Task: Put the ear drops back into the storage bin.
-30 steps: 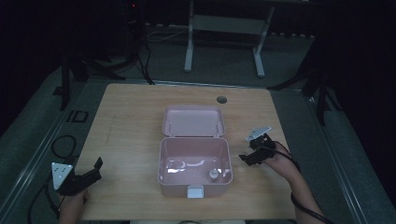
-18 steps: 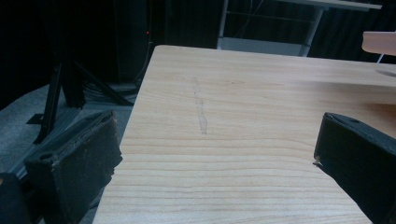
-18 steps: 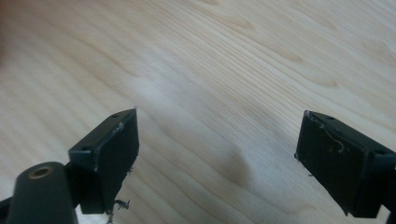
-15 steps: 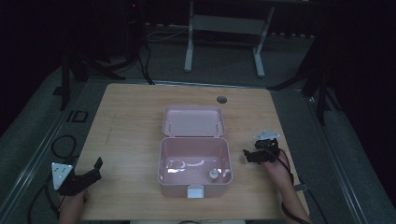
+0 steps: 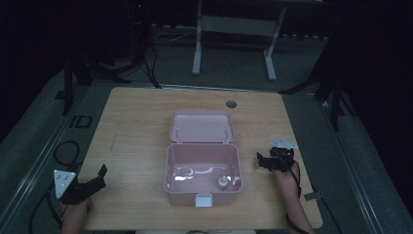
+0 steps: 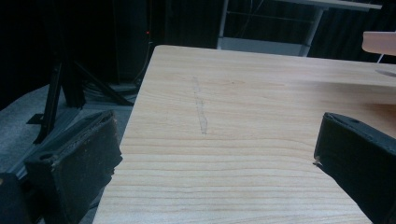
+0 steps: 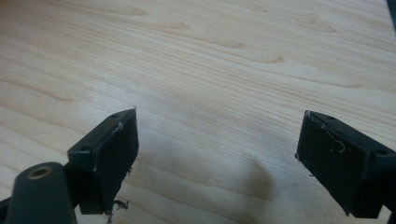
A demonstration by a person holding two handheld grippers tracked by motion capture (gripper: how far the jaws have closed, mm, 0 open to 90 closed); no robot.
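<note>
I am holding my right gripper (image 5: 265, 161) just beside the pink box (image 5: 202, 168), jaws spread and empty. The box's lid (image 5: 201, 126) is lying open, a small bottle (image 5: 221, 182) standing inside. My left gripper (image 5: 92, 183) is waiting released on the worktop (image 5: 136, 126); closing probably remains.

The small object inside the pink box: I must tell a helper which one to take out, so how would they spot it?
On the wooden table stands an open pink box. Inside, near its front right corner, sits a small pale bottle, apart from the glossy clear item lying further left.

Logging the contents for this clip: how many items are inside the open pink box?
1: a small pale bottle-like item at the near right of the pink box. The shine on the floor looks like glare; something flat could be hidden there.
</note>
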